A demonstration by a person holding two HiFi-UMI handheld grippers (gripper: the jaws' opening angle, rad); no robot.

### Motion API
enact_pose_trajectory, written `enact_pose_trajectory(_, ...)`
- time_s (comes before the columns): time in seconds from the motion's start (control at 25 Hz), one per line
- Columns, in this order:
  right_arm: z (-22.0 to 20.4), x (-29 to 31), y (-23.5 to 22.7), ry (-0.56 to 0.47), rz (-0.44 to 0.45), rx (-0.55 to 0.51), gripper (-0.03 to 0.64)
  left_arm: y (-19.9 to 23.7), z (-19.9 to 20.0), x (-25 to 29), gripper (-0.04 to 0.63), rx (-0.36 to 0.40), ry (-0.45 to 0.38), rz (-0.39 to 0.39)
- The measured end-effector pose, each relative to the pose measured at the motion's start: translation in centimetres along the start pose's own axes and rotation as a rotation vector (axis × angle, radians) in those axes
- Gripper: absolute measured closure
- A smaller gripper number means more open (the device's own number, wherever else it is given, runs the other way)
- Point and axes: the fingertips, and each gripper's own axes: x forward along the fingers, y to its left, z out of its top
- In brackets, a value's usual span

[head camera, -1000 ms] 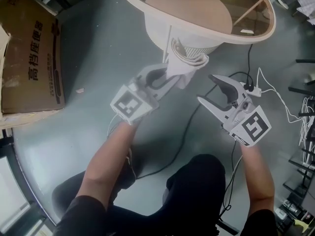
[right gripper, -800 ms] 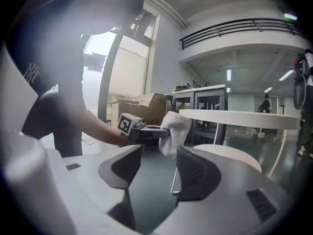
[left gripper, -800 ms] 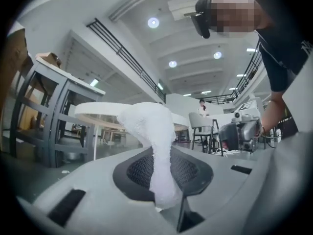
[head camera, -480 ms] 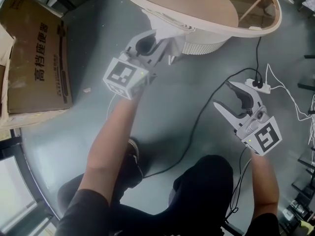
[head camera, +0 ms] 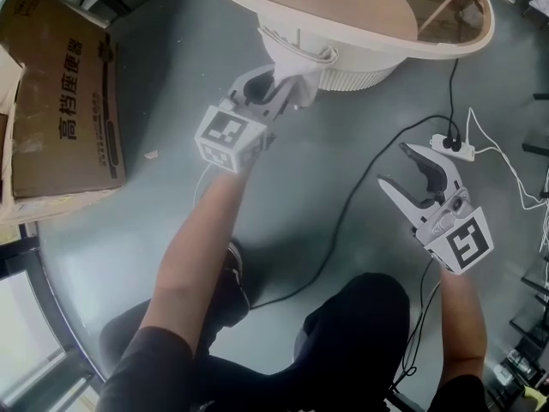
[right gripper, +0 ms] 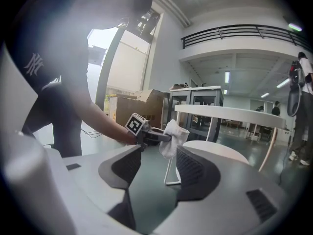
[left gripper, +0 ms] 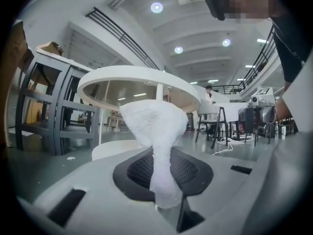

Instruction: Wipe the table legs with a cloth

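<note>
Your left gripper [head camera: 279, 84] is clamped on the cloth [head camera: 302, 62], which sits against the thin table leg [right gripper: 167, 173] under the table's near edge. Your right gripper [head camera: 393, 165] gapes empty, well apart. Only a narrow pinch holds the cloth, so dragging hard may pull it free.

Bright ceiling lights, fisheye edges, soft blur

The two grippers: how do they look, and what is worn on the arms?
Left gripper and right gripper are light grey plastic with curved jaws, dark ribbed pads inside, and a cube with black-and-white square markers at the back. Short dark sleeves; forearms bare.
</note>
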Motion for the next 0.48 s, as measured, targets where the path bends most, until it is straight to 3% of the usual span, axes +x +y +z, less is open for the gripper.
enact_pose_trajectory(0.16,-0.2,0.2,0.1,0.004,0.001,-0.004,0.407,-0.2,-1.3,0.1,0.522,0.064,-0.032,-0.003)
enact_pose_trajectory(0.48,-1.4,0.0,-0.2,0.024,-0.012,-0.003,0.407,-0.1,-4.8,0.6,0.522,0.019,-0.005,0.019)
